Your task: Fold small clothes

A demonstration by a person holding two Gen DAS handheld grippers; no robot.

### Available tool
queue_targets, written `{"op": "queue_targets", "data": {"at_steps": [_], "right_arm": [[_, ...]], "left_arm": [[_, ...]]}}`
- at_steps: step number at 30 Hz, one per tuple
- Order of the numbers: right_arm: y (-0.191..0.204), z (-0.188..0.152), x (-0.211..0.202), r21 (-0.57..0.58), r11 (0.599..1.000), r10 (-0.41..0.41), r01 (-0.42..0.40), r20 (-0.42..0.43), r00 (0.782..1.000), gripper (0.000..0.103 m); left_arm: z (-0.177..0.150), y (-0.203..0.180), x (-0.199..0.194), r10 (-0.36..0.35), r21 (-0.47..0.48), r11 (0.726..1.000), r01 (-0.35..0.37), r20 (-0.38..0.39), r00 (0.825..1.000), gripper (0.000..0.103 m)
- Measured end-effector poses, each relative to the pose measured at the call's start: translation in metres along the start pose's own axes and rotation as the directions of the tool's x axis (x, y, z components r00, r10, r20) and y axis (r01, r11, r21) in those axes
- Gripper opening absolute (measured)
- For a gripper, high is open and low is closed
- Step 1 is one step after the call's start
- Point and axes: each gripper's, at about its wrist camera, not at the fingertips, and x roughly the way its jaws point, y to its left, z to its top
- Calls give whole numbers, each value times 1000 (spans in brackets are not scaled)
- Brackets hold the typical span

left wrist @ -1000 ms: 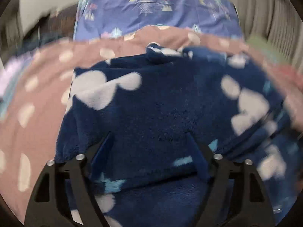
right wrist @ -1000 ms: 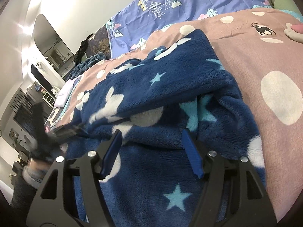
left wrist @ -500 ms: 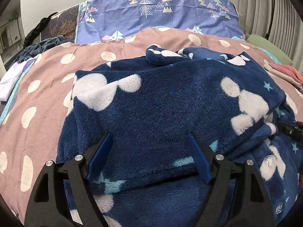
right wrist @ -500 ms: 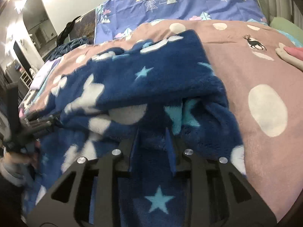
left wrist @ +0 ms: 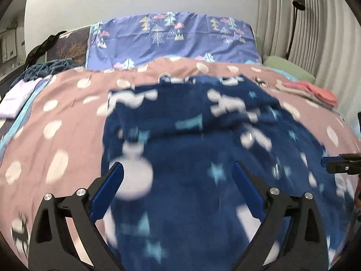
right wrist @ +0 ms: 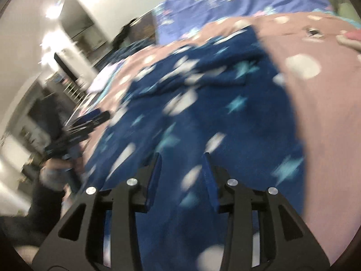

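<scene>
Left wrist, fleece garment (left wrist: 191, 180) beneath opening jaws

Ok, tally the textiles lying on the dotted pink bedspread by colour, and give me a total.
Navy fleece with stars: 1
Coral and cream folded stack at the right edge: 1
Lilac cloth at the left edge: 1
Grey-blue knit heap at the far left: 1
Total: 4
</scene>
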Motion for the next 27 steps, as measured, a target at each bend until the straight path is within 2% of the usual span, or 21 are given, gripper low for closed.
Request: {"op": "queue_targets", "data": {"at_steps": [2, 4, 6, 7, 8, 9, 11, 13, 15, 16, 18, 20, 22, 24, 25, 27], "right_arm": [[19, -15, 1, -50, 997, 48, -50, -46, 998, 32], [35, -27, 4, -89, 986, 131, -140, -105, 986, 32], [47, -41, 9, -76, 962, 244, -261, -176, 954, 32], [50, -47, 13, -55, 953, 281, -297, -204, 938, 40], [53, -53, 17, -24, 941, 322, -337, -232, 918, 54], [55, -58, 22, 1, 933, 349, -360, -247, 904, 58], [62, -63, 30, 25, 925, 373, -380, -261, 890, 61], [68, -65, 38, 34, 917, 392, -398, -271, 879, 60], [74, -65, 45, 35, 928, 366, -371, -272, 890, 20], [74, -64, 46, 50, 932, 359, -360, -276, 891, 6], [73, -58, 28, 74, 917, 399, -393, -217, 891, 6], [71, -51, 1, 19, 925, 378, -380, -158, 912, 6], [66, -51, -17, -26, 941, 331, -338, -136, 934, 6], [56, -58, -18, -29, 963, 259, -266, -158, 953, 7], [48, -64, -13, 0, 972, 231, -234, -179, 956, 12], [40, -70, -8, 43, 976, 216, -212, -195, 957, 14]], "left_arm": [[-17, 2, -11, 31, -21, 999, -31, -2, 1000, 97], [-28, 9, -24, 74, -76, 995, -71, 26, 997, 97], [-35, 24, -43, 88, -163, 984, -76, 72, 993, 97], [-37, 31, -50, 88, -196, 978, -69, 88, 992, 97], [-39, 37, -56, 83, -223, 973, -61, 91, 992, 97], [-41, 39, -58, 81, -228, 972, -60, 84, 993, 97], [-49, 41, -60, 108, -212, 973, -94, 55, 993, 97], [-58, 43, -61, 116, -209, 972, -108, 26, 993, 97], [-67, 49, -62, 101, -235, 967, -98, 4, 995, 97], [-70, 51, -63, 98, -251, 963, -96, -5, 995, 97], [-77, 57, -68, 89, -276, 957, -91, -20, 996, 97], [-83, 58, -75, 93, -266, 959, -97, -28, 995, 97], [-89, 58, -79, 110, -242, 963, -115, -35, 993, 97], [-100, 56, -80, 88, -238, 966, -98, -51, 995, 97], [-104, 54, -79, 65, -243, 967, -78, -63, 996, 97], [-114, 49, -75, 0, -247, 969, -25, -102, 995, 97]]}}
